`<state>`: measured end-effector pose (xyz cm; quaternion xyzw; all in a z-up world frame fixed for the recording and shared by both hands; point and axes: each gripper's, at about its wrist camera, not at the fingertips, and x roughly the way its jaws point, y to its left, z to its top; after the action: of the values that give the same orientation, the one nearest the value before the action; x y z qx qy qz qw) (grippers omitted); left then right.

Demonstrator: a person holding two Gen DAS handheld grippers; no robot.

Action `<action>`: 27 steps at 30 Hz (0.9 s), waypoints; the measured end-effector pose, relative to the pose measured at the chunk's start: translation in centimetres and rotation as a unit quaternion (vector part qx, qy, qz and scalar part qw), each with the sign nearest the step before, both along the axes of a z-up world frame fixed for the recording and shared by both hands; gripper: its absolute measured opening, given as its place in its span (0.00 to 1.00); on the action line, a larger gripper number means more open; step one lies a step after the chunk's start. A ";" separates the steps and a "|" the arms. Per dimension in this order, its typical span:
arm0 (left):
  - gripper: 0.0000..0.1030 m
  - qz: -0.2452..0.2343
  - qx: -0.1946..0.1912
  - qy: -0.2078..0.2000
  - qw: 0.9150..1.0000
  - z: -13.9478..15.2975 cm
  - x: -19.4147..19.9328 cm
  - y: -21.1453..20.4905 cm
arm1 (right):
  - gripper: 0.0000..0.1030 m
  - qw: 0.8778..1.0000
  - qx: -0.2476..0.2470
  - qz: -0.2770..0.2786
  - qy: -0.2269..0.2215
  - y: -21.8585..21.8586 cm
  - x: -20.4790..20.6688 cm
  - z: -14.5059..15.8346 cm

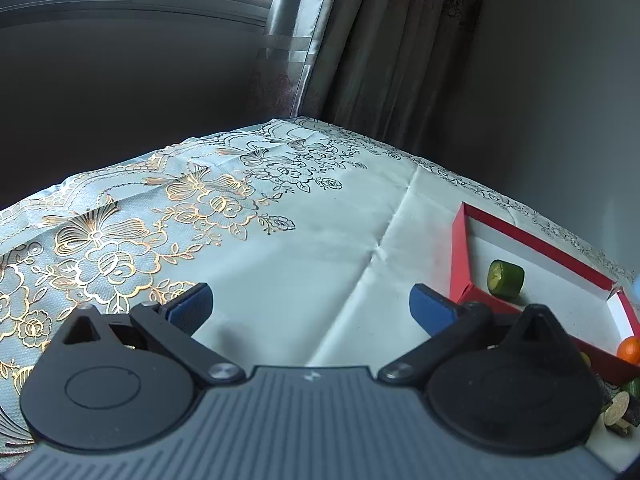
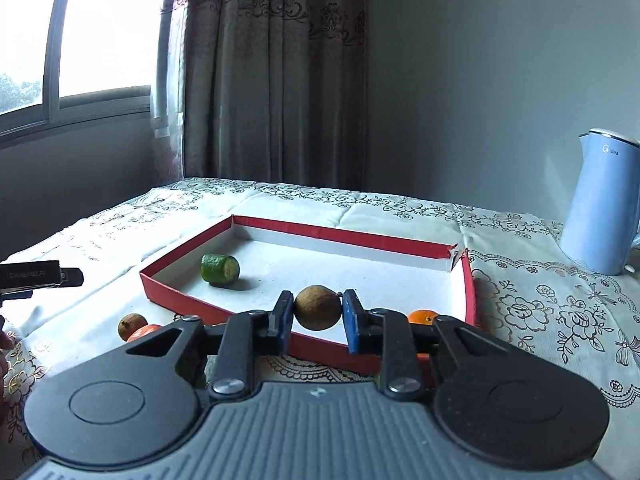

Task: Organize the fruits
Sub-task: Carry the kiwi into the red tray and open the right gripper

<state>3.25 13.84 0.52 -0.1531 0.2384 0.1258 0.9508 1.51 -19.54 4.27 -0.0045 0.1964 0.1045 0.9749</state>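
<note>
In the right wrist view my right gripper (image 2: pixel 318 314) is shut on a round brown fruit (image 2: pixel 318 307), held over the near rim of the shallow red box (image 2: pixel 344 234). A green cut fruit (image 2: pixel 220 269) lies inside the box at its left. Another brown fruit (image 2: pixel 130 326) and an orange fruit (image 2: pixel 142 333) lie on the cloth left of the box; a second orange one (image 2: pixel 424 316) shows behind my right finger. In the left wrist view my left gripper (image 1: pixel 310 306) is open and empty above the cloth, left of the red box (image 1: pixel 460 256) and green fruit (image 1: pixel 506 279).
A pale blue kettle (image 2: pixel 604 204) stands at the right of the table. The table carries a floral cloth (image 1: pixel 200 208). Curtains (image 2: pixel 272 72) and a window are behind it. More fruit (image 1: pixel 629 349) and brown bits (image 1: pixel 616 412) lie near the box's near corner.
</note>
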 end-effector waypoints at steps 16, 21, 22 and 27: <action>1.00 0.006 0.031 0.043 0.999 -0.3 1.0 -0.8 | 0.26 0.997 -0.016 -0.036 0.067 -0.4 5.5 -3.0; 1.00 0.008 0.033 0.045 0.998 -0.3 1.0 -0.9 | 0.26 0.997 -0.009 -0.033 0.072 -0.6 5.3 -2.8; 1.00 0.008 0.033 0.046 0.998 -0.3 1.0 -0.9 | 0.26 0.997 -0.004 -0.033 0.069 -0.9 4.9 -2.5; 1.00 0.007 0.030 0.053 0.998 -0.4 1.2 -0.8 | 0.64 0.998 0.015 -0.055 0.034 -3.7 0.8 -1.6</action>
<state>4.47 13.05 0.10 -0.1188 0.2837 0.1476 0.9400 2.34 -23.20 2.70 0.0241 0.2276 0.0533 0.9720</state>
